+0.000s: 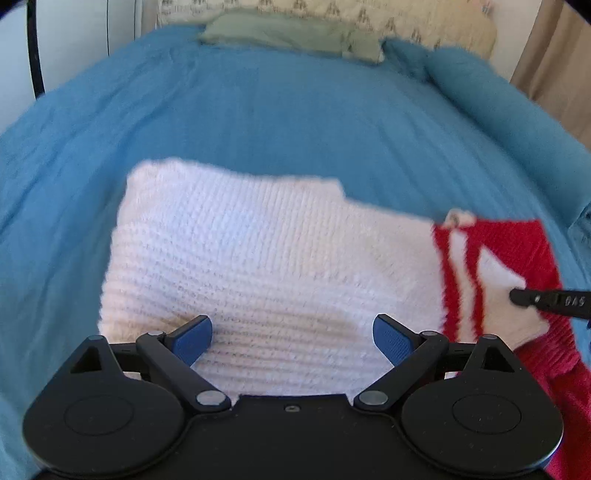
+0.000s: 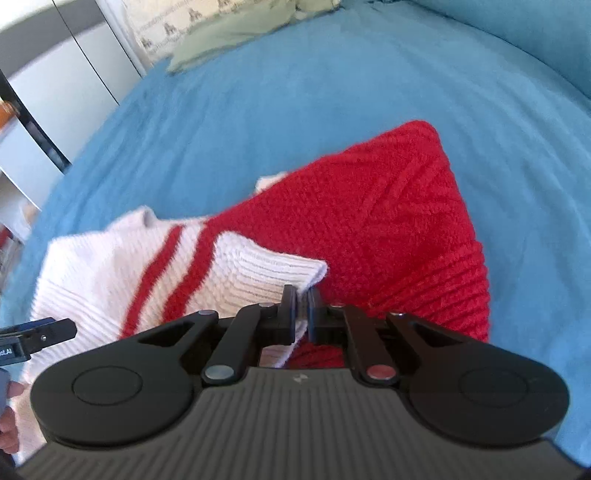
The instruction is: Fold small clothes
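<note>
Right wrist: right tongs [image 2: 302, 301] pinching sweater [image 2: 258, 269]; left tongs [image 1: 291, 332] agape; blue blanket [image 2: 295, 110] around.

Upside-down characters, roughly "SVG", on right gripper [image 1: 546, 301] finger at left-wrist frame edge. Partial "LAI" on left gripper [image 2: 40, 334] body in right-wrist view. Rest of both markings illegible.

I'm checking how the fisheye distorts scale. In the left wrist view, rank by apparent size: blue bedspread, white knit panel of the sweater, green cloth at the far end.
1. blue bedspread
2. white knit panel, though nearness enlarges it
3. green cloth, though distance shrinks it
</note>
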{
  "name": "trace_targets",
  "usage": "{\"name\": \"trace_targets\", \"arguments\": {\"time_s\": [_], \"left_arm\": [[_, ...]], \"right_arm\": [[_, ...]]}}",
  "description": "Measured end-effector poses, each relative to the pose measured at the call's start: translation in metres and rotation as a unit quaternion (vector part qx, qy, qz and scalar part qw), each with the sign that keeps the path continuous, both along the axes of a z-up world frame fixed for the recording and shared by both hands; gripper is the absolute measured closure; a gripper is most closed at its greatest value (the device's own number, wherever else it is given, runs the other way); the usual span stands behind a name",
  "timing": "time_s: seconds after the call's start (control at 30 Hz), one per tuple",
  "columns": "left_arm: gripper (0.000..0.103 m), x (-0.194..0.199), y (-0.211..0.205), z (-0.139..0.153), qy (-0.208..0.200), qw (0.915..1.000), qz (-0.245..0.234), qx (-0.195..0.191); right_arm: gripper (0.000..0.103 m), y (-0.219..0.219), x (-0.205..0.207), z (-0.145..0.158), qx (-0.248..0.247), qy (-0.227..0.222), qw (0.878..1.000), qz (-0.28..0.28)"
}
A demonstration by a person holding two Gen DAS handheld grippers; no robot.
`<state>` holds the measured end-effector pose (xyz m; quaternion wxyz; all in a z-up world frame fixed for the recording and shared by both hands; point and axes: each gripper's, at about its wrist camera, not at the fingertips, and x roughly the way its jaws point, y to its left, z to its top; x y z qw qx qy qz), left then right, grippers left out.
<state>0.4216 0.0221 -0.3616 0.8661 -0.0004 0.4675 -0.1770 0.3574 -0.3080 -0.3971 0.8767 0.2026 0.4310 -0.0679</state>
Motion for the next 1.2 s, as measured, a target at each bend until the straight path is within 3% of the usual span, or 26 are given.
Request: {"name": "trace_targets", "arguments": {"time_s": [0.13,0.17,0.2,0.23,0.3,0.37,0.53,0.7,0.83,0.97,1.13,1.2], "left_arm": [[0.007,-0.001,-0.003,-0.001,0.002,0.9999,-0.009,0.015],[0.007,-0.003,-0.003,0.005,-0.003,0.9999,-0.010,0.012],[0.007,-0.007,-0.002,0.011,-0.010,0.9999,-0.011,0.005],[0.007,-0.011,-0.002,0.015,-0.015,0.9998,-0.012,0.001],[0.007,-0.018,0.000,0.015,-0.013,0.9998,-0.016,0.002],[0.007,-0.022,0.001,0.007,0.001,0.9997,-0.021,0.010],[0.003,-0.025,0.008,-0.014,0.008,0.9997,-0.023,0.001],[0.000,-0.021,0.005,-0.014,0.013,0.9997,-0.021,0.006],[0.003,-0.038,0.023,0.024,-0.004,0.9999,0.010,0.009],[0.003,-0.084,0.070,0.078,-0.026,0.9979,0.054,0.025],[0.003,-0.155,0.122,0.115,0.014,0.9941,0.075,0.076],[0.001,-0.182,0.138,0.118,0.048,0.9923,0.076,0.085]], "right_arm": [[0.075,0.006,0.005,0.008,-0.030,0.017,0.999,0.007],[0.068,0.007,0.003,0.014,-0.033,0.017,0.999,0.003],[0.051,0.009,-0.001,0.024,-0.035,0.006,0.999,-0.001],[0.040,0.013,-0.007,0.033,-0.038,-0.019,0.999,-0.001],[0.039,0.024,-0.021,0.049,-0.044,-0.059,0.997,0.017],[0.039,0.037,-0.027,0.051,-0.044,-0.064,0.996,0.045],[0.042,0.053,-0.029,0.013,-0.056,-0.009,0.996,0.073],[0.041,0.053,-0.032,0.008,-0.077,-0.015,0.994,0.082],[0.035,0.050,-0.041,0.038,-0.057,-0.033,0.995,0.078],[0.024,0.039,-0.079,0.090,-0.049,-0.071,0.993,0.078],[0.000,0.031,-0.134,0.139,-0.046,-0.064,0.993,0.084],[0.000,0.032,-0.161,0.150,-0.045,-0.042,0.994,0.089]]}}
